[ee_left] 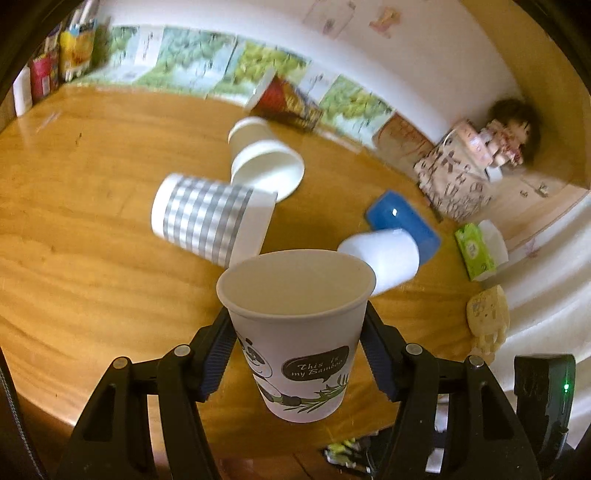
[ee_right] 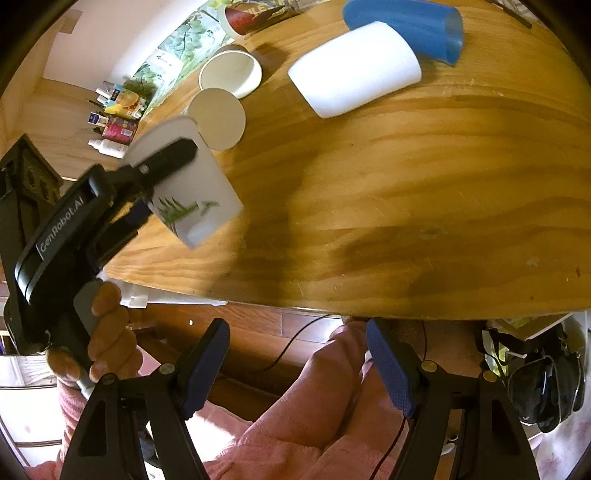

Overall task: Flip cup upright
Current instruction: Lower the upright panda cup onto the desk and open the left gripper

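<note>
My left gripper (ee_left: 297,332) is shut on a white paper cup with a panda print (ee_left: 299,339). It holds the cup upright, mouth up, over the wooden table (ee_left: 74,240) near its front edge. In the right wrist view the same cup (ee_right: 184,184) shows tilted in the left gripper (ee_right: 162,162), its base just above the table. My right gripper (ee_right: 295,354) is open and empty, below the table's near edge over the person's lap.
Other cups lie on their sides: a grey checked one (ee_left: 210,221), two white ones (ee_left: 266,162), a plain white one (ee_right: 354,70) and a blue one (ee_right: 406,22). A red cup (ee_left: 273,96), a doll (ee_left: 480,155), and a tissue pack (ee_left: 476,251) sit at the back and right.
</note>
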{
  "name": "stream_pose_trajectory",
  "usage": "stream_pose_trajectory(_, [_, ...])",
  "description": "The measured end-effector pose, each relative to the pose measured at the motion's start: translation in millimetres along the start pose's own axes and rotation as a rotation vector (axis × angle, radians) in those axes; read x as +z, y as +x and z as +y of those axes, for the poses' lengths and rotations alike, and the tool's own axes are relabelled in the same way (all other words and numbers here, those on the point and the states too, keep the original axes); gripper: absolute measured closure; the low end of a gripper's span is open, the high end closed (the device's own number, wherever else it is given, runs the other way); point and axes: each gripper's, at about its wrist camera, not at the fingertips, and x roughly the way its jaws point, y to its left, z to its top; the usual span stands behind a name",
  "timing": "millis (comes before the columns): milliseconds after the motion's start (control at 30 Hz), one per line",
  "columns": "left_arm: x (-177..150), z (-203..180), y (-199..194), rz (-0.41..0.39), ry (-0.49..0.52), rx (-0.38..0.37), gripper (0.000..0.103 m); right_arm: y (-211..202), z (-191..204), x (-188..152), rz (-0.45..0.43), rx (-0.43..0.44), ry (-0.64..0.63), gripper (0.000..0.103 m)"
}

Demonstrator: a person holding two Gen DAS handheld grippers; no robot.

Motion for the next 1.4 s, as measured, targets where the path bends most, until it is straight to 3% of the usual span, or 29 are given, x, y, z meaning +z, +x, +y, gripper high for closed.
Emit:
stream_pose_trajectory(300, [-8,-10,-9,-0.187,0.088,0.086,0.035,1,-10,-5,0.011,-0.018,0.026,0.026])
stream_pose_trajectory(700, [-25,-33,-4,-0.352,0.261,0.181,0.035,5,-27,-11,0.042,-0.048,0.048,0.026])
stream_pose_trajectory(967, [-43,-34,0,-0.419,0.302,0.237,0.035,7,-26,-10,0.067,-0.075,0.022,0.026])
stream_pose_trajectory(1400, [-59,-27,12,-0.400,0.280,0.292,0.034,10,-28,-11,0.110,-0.072,0.021,0.026])
